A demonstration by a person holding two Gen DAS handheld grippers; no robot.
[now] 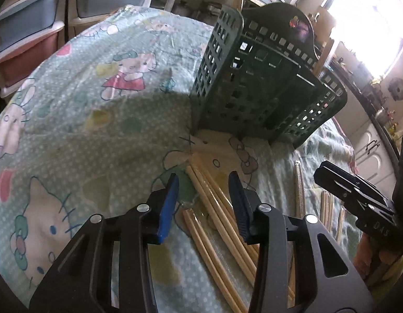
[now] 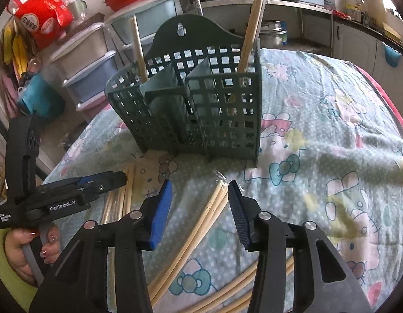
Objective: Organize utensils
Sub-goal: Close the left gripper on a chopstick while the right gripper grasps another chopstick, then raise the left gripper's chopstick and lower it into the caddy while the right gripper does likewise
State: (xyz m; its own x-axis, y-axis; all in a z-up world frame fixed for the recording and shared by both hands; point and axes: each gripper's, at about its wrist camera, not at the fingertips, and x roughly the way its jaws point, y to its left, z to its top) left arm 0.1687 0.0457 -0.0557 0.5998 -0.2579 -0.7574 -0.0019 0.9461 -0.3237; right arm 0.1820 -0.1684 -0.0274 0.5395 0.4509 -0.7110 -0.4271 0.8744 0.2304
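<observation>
So there's a dark green plastic utensil caddy [image 2: 191, 104] with a grid of holes standing upright on a tabletop covered in a pale green cartoon-cat cloth [image 1: 79, 120], and it's split into compartments by dividers. Seen from the right wrist camera, one wrapped pair of chopsticks [image 2: 249, 36] is leaning in the right-hand compartment and a single wooden stick [image 2: 138, 49] pokes up from the left-hand one. The rest of the bamboo chopsticks are lying flat on the cloth in front of the caddy. The left gripper [image 1: 204, 203] hangs right over one bunch of loose chopsticks [image 1: 214, 208], fingers roughly half open with the sticks running between the blue pads, but the pads aren't squeezing anything as far as I can see. The right gripper [image 2: 200, 208] is the same deal, about half open, straddling another bundle of chopsticks [image 2: 201, 224] in a clear wrapper, nothing actually gripped. Each gripper shows up in the other's camera off to the side. A hand in a lime-green sleeve [image 2: 8, 260] is holding the left gripper's handle. Stacked plastic drawers [image 2: 89, 60] sit behind the tabletop.
</observation>
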